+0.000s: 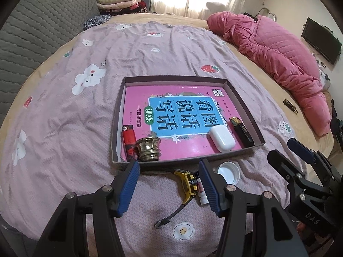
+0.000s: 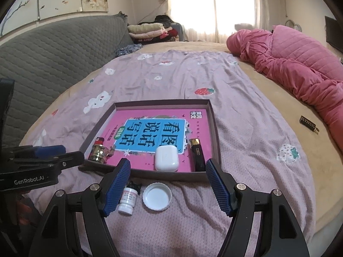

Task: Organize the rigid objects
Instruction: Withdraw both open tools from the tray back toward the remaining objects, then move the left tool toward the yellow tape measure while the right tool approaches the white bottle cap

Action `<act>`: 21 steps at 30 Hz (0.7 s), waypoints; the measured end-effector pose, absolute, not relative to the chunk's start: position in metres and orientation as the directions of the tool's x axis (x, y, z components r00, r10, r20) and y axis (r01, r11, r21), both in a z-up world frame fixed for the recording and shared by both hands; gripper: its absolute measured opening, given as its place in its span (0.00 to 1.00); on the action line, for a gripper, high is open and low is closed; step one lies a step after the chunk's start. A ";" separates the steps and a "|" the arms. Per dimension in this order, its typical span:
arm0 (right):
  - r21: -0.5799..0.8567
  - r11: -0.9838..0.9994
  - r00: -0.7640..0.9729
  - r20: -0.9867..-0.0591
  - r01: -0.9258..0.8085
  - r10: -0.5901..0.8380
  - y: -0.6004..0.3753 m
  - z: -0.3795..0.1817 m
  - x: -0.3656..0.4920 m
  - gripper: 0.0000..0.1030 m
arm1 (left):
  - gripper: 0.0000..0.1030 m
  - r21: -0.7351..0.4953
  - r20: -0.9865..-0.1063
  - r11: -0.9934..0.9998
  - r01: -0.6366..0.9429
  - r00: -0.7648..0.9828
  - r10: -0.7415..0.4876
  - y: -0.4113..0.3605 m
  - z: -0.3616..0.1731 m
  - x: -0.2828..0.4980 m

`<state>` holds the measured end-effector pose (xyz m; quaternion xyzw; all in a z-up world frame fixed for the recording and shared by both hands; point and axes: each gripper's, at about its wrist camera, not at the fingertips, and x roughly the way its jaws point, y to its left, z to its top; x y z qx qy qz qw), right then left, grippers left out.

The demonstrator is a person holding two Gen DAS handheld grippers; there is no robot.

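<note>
A shallow box tray (image 1: 244, 98) (image 2: 215, 128) on the bed holds a pink book (image 1: 171, 115), a red lighter (image 1: 128, 138), a brass cap (image 1: 149, 148) (image 2: 98, 153), a white earbud case (image 1: 221, 138) (image 2: 166, 158) and a black-gold lighter (image 1: 241, 131) (image 2: 197, 154). In front of the tray lie a yellow watch (image 1: 188, 184), a small white bottle (image 2: 128, 200) (image 1: 202, 192) and a white lid (image 2: 157, 196) (image 1: 228, 172). My left gripper (image 1: 169, 184) is open over the watch. My right gripper (image 2: 168, 186) is open over the bottle and lid.
A pink quilt (image 1: 278, 51) (image 2: 300, 68) lies along the right of the bed. A small dark bar-shaped object (image 1: 290, 106) (image 2: 308, 124) lies near it. A grey quilted headboard (image 1: 32, 34) stands at the left. Folded clothes (image 1: 122, 3) are stacked at the far end.
</note>
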<state>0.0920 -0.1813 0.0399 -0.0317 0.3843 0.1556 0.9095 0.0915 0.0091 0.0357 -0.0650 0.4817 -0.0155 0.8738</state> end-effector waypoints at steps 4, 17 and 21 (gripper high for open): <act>0.055 0.946 0.643 -0.721 -0.319 0.259 -0.180 0.033 0.088 0.72 | 0.55 -0.126 -0.847 0.991 -0.035 0.524 -0.089 0.007 0.030 0.090; 0.031 0.937 0.578 -0.780 -0.349 0.241 -0.178 0.001 0.078 0.72 | 0.55 -0.115 -0.886 0.993 -0.012 0.454 -0.097 0.003 0.002 0.079; 0.018 0.934 0.565 -0.792 -0.356 0.230 -0.176 -0.008 0.075 0.72 | 0.55 -0.113 -0.895 0.994 -0.004 0.435 -0.100 -0.001 -0.005 0.076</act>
